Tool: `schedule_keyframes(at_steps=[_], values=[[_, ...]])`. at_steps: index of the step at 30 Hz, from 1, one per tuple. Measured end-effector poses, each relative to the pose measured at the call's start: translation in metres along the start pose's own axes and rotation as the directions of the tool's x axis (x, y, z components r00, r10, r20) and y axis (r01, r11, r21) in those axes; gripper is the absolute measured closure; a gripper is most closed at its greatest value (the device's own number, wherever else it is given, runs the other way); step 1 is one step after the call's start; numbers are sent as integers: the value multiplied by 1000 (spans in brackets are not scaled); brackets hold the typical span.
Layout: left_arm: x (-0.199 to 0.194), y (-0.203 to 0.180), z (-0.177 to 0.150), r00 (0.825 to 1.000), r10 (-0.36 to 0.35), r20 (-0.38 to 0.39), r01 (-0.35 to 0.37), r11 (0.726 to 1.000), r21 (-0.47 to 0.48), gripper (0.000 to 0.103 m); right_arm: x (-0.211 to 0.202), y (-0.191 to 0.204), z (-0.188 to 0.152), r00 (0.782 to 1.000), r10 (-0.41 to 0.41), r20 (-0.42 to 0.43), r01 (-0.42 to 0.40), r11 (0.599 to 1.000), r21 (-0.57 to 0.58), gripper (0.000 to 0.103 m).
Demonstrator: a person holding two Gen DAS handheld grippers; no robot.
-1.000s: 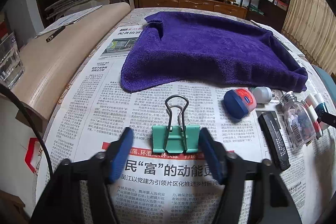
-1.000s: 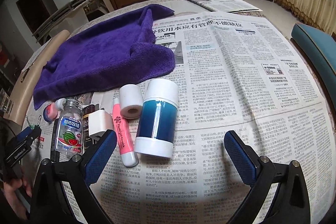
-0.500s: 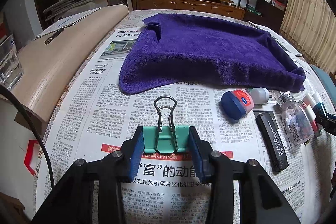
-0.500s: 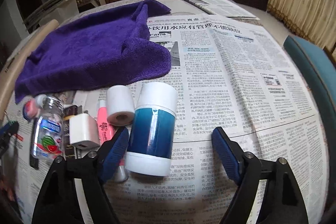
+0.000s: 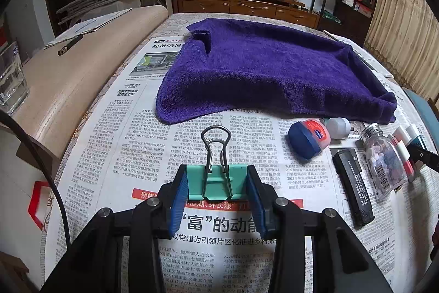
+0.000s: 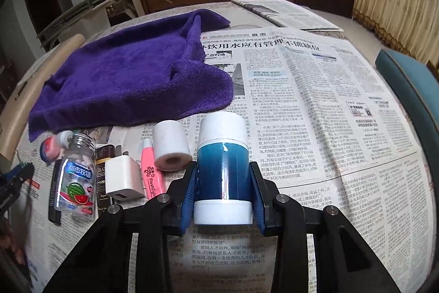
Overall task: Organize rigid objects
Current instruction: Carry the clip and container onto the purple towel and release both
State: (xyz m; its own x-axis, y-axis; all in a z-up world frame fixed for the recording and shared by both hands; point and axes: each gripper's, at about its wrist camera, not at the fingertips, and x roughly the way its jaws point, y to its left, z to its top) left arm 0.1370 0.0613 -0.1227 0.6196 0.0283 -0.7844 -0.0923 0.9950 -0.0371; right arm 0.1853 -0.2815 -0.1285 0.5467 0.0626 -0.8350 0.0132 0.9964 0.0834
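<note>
Left wrist view: left gripper (image 5: 216, 188) clamped on teal binder clip (image 5: 217, 181), blue pads (image 5: 178, 197) pressed against both ends of the clip body, wire handles pointing away toward purple towel (image 5: 274, 73). Clip resting on newspaper (image 5: 109, 142) that covers the table. To the right of the clip: blue-capped jar (image 5: 308, 138) lying on its side, small white cap (image 5: 338, 125) just beside it, black rectangular bar (image 5: 352, 187) nearer the camera, clear bottle (image 5: 385, 159) lying next to the bar.

Right wrist view: right gripper (image 6: 222, 195), jaws just closed inward, now pinching blue cylinder with white ends (image 6: 222, 169) at its near part; cylinder lying on the newspaper, far white end pointing toward the towel. Immediately left of the cylinder: white tape roll (image 6: 171, 146), touching or nearly touching pink highlighter (image 6: 152, 173). Further left: white charger block (image 6: 123, 177), dark labelled item (image 6: 103, 165) partly hidden behind it, then the clear bottle with watermelon label (image 6: 75, 183). Tip of the other gripper visible at the far left edge. Folded newspaper (image 6: 285, 14) at the far side of the table, teal chair edge (image 6: 406, 76) at right.
</note>
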Motion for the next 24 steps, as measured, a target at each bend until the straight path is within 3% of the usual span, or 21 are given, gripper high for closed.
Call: schedule_keyframes(at_steps=[12, 24], values=[[-29, 5, 22, 999, -7, 48, 8, 1000, -15, 64, -28, 2, 12, 998, 58, 37, -59, 998, 16, 67], [-64, 3, 92, 989, -45, 142, 44, 999, 11, 64, -45, 46, 60, 984, 164, 75, -162, 986, -33, 67]])
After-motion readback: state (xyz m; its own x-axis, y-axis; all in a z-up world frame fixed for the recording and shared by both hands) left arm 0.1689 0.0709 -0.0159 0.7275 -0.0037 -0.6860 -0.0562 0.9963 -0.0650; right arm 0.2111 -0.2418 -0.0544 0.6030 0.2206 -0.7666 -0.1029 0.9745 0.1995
